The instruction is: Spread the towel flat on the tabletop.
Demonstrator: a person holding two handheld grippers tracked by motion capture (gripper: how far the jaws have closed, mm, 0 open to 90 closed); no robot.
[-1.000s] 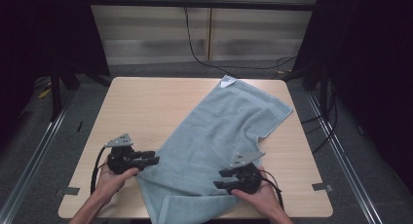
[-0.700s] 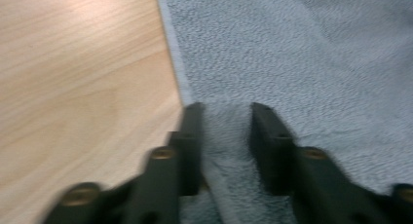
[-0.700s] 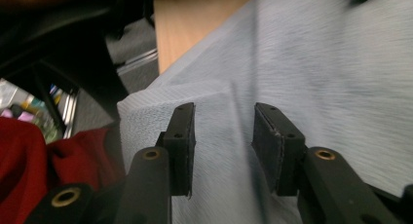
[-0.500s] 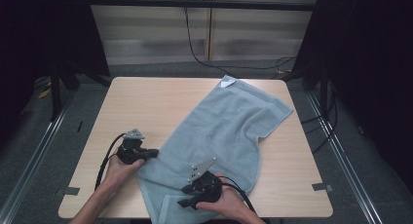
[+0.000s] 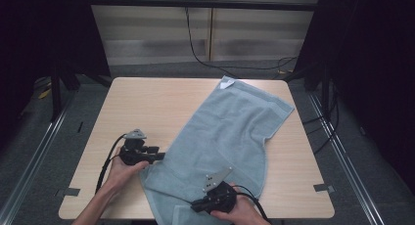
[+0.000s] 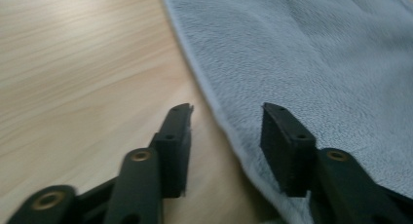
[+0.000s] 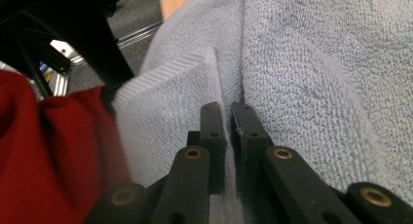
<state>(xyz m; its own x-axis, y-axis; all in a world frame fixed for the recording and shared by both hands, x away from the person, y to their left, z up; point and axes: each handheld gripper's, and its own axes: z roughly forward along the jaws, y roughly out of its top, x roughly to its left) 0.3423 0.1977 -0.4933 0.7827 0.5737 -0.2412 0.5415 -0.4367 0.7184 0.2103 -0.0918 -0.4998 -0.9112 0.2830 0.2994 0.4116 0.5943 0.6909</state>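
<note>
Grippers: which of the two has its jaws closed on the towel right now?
The right gripper: its jaws are pinched together on a fold of the grey towel at the near edge. The left gripper has its jaws apart, straddling the towel's side edge without pressing it.

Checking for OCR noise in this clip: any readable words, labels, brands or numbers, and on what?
None readable.
Towel: the white tag at its far corner is too small to read in the high view.
Left gripper and right gripper: no markings can be made out on their black jaws.
Table: plain wood grain, no print.
</note>
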